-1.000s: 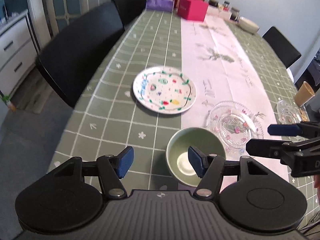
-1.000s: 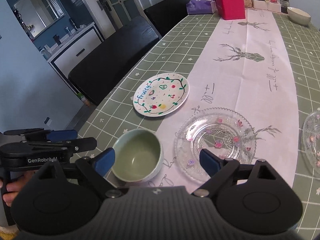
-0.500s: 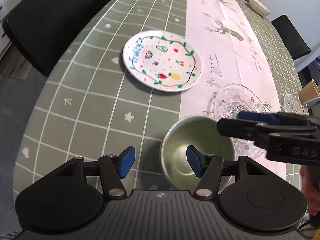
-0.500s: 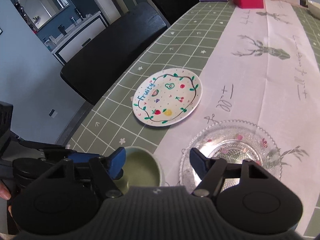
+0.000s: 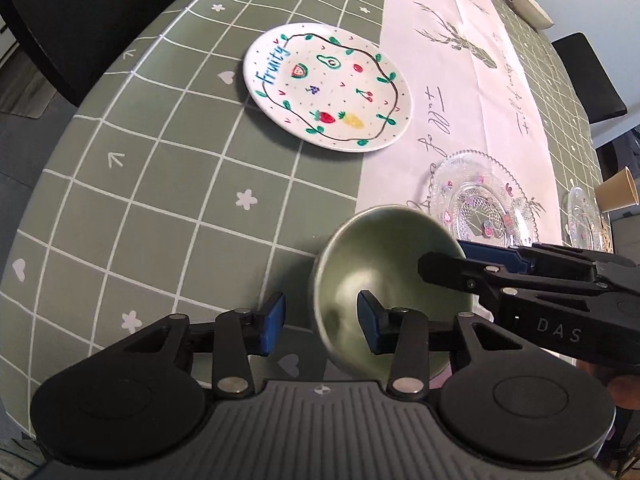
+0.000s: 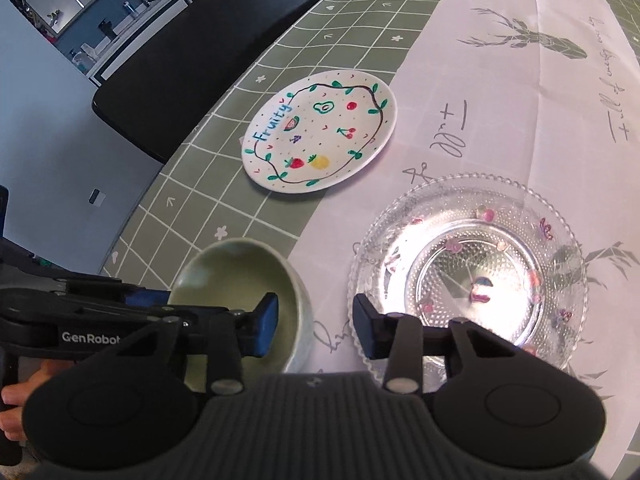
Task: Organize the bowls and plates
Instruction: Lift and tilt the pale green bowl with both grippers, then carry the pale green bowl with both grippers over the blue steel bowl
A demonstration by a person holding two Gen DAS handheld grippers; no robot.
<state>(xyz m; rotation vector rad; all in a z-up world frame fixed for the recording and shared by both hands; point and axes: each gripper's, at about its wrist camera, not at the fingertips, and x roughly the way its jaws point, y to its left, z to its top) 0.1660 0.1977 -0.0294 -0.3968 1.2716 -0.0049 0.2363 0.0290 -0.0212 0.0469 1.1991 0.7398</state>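
Observation:
A green bowl (image 5: pixel 384 264) (image 6: pixel 240 276) stands on the green checked tablecloth near the table's front edge. My left gripper (image 5: pixel 320 326) (image 6: pixel 156 304) straddles the bowl's left rim, one blue pad inside and one outside. Its jaws are closing, and a gap still shows on both sides of the wall. My right gripper (image 6: pixel 314 326) (image 5: pixel 444 258) straddles the opposite rim in the same way, jaws closing, pads not touching. A white "Fruity" plate (image 5: pixel 326 86) (image 6: pixel 320 132) lies beyond the bowl. A clear glass plate (image 5: pixel 480 200) (image 6: pixel 468 268) lies to the bowl's right.
A second glass plate (image 5: pixel 584 216) and a paper cup (image 5: pixel 618 196) sit at the far right. Black chairs (image 5: pixel 80 12) (image 6: pixel 192 64) line the table's left side. A white table runner (image 6: pixel 520 100) runs down the middle, with a white bowl (image 5: pixel 532 2) far back.
Both grippers have come down onto the green bowl and narrowed their jaws. Each now has one finger inside the bowl and one outside; the right gripper has moved in from the right.

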